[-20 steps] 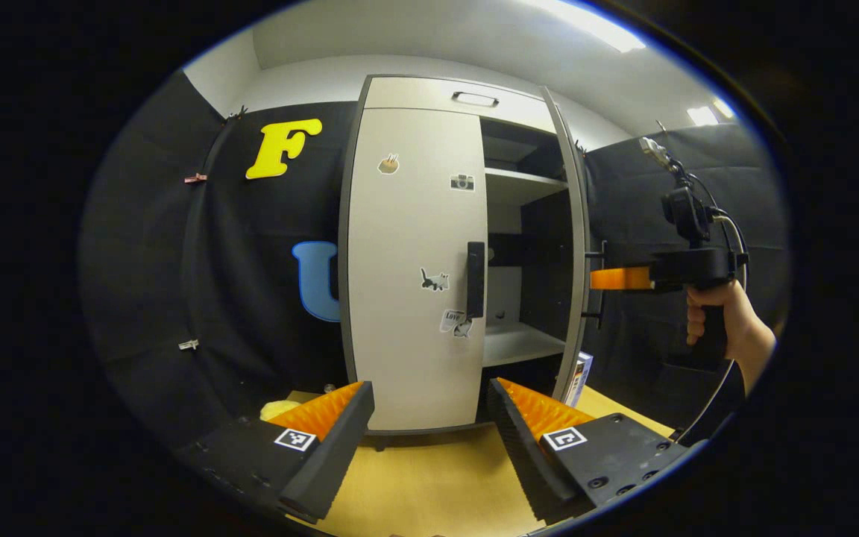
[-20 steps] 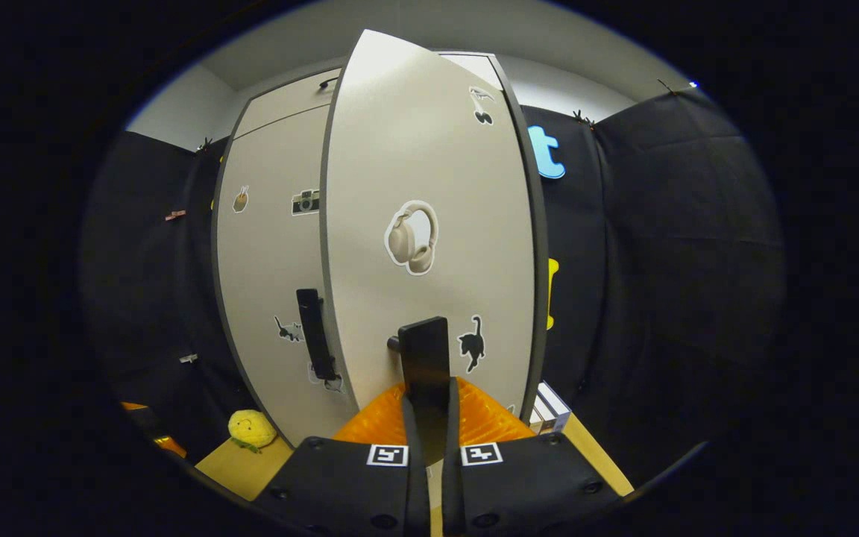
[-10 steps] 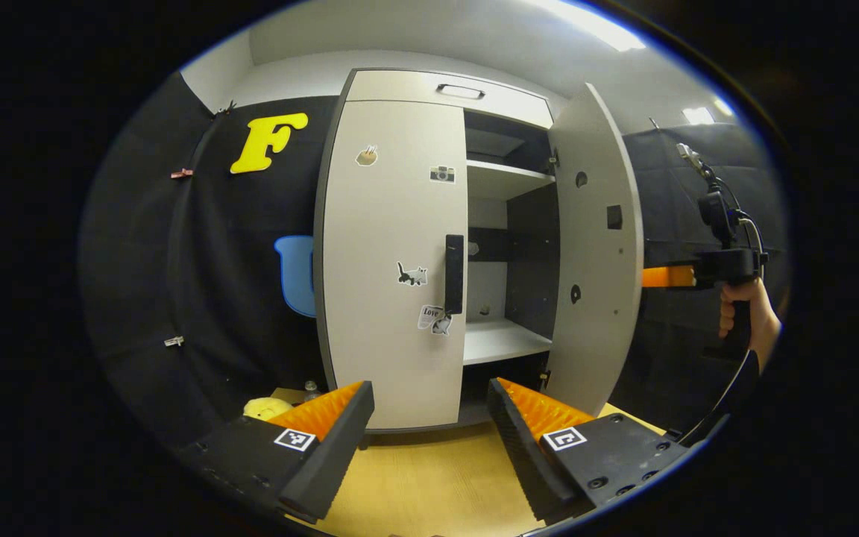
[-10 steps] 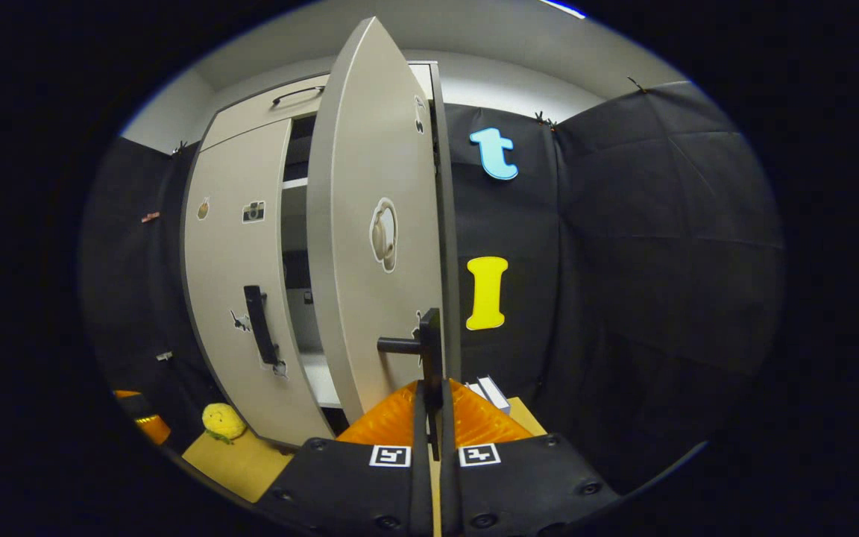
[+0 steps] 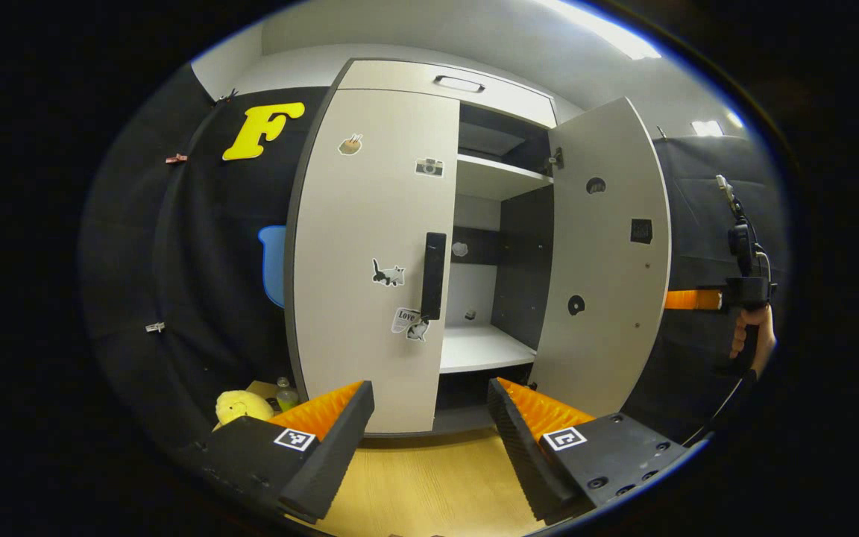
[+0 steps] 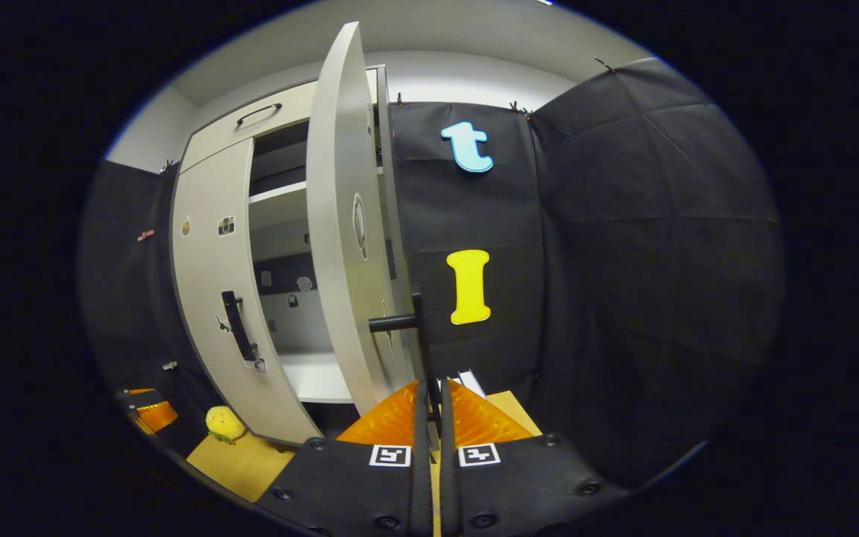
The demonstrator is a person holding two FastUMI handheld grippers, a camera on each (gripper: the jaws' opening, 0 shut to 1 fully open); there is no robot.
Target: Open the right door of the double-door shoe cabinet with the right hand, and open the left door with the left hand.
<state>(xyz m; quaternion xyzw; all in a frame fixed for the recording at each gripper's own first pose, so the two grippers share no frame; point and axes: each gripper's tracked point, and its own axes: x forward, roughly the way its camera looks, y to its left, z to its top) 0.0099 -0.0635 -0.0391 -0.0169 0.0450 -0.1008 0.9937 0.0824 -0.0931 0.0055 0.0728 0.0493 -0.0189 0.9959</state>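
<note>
The tall grey shoe cabinet stands ahead. Its right door is swung wide open, showing white shelves inside. The left door is closed, with a black handle at its inner edge. My left gripper is open, low in front of the cabinet and apart from that handle. In the right gripper view my right gripper is shut on the right door's black handle; the right door appears nearly edge-on. In the left gripper view the right gripper and the hand holding it show beyond the open door.
A yellow plush toy and a small bottle lie on the wooden floor at the cabinet's left foot. A small box stands by the cabinet's right side. Black cloth walls close in on both sides.
The right door has swung from partly open to wide open, pulled by the right gripper moving rightward. The left gripper has come slightly closer to the cabinet and stays open.
</note>
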